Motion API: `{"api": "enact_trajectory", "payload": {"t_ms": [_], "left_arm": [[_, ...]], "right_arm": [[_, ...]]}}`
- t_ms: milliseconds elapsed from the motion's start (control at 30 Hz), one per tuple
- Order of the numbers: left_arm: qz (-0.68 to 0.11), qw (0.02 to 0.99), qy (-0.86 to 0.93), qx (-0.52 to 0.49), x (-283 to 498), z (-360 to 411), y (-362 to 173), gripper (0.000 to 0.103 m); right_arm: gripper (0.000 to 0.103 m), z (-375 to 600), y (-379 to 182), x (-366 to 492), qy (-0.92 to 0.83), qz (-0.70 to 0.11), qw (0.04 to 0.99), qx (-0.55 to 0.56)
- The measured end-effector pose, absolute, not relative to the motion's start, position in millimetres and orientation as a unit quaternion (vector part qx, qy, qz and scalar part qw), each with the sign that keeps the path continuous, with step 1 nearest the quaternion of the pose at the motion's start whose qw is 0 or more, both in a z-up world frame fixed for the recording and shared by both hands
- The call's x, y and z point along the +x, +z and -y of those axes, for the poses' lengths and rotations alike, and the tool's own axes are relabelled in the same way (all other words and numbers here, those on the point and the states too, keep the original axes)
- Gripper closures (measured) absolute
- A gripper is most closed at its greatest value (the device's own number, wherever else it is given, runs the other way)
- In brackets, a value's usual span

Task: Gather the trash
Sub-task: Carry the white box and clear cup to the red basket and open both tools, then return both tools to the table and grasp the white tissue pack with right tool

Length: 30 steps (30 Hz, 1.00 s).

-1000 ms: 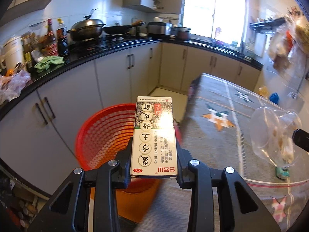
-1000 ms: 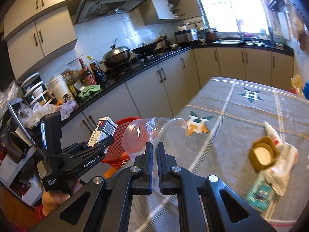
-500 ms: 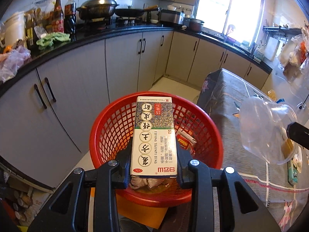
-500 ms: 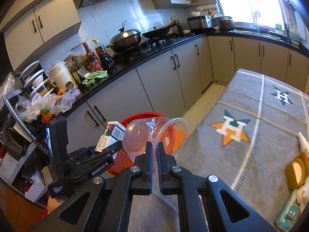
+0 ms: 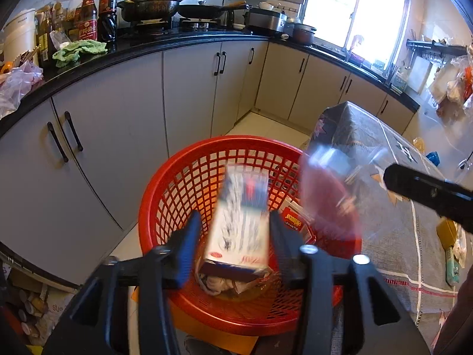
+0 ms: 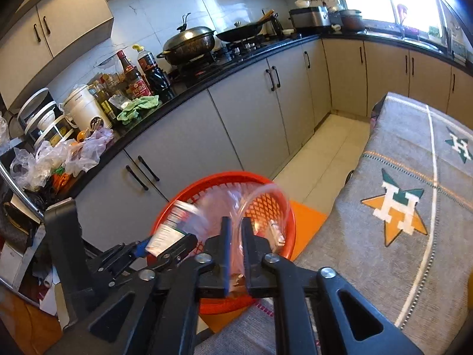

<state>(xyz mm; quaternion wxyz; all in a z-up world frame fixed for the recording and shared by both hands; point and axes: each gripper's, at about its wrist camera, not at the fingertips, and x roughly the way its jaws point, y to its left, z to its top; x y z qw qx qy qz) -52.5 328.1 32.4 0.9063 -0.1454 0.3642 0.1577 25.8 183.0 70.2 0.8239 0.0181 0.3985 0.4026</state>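
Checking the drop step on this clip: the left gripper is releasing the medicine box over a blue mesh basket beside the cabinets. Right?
One detail is wrong: the mesh basket is red, not blue, as the left wrist view shows. The left gripper, jaws opening, is releasing the medicine box over it beside the cabinets.

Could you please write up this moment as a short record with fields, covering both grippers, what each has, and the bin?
left gripper: jaws opening; pads clear of the box
box: blurred, dropping between the left jaws over the basket
right gripper: jaws opening, clear plastic cup between them
clear plastic cup: blurred, above the basket rim
red basket: on the floor beside the table, already holds some trash
table: grey cloth with star pattern
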Motion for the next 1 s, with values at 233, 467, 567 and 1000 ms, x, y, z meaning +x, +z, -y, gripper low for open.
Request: {"api": "enact_trajectory", "payload": {"t_ms": [233,467,567,1000], "left_arm": [[-0.357,0.908,0.161,-0.148,-59.0,-324.6,39.8,0.049],[-0.345,0.920,0.144,-0.112,-68.9,-283.8,54.1,0.041],[-0.347,0.925,0.122,-0.095,-67.8,-255.3,57.3,0.040],[-0.376,0.926,0.028,-0.023,-50.7,-136.6,56.5,0.039]], "right_arm": [[0.081,-158.7,77.3,21.6,0.397,-0.386,0.832,0.029],[0.075,-105.0,80.1,6.5,0.371,-0.385,0.843,0.053],[0.071,-82.5,80.0,-0.7,0.358,-0.385,0.849,0.058],[0.071,76.5,80.7,-0.1,0.246,-0.377,0.882,0.137]]}}
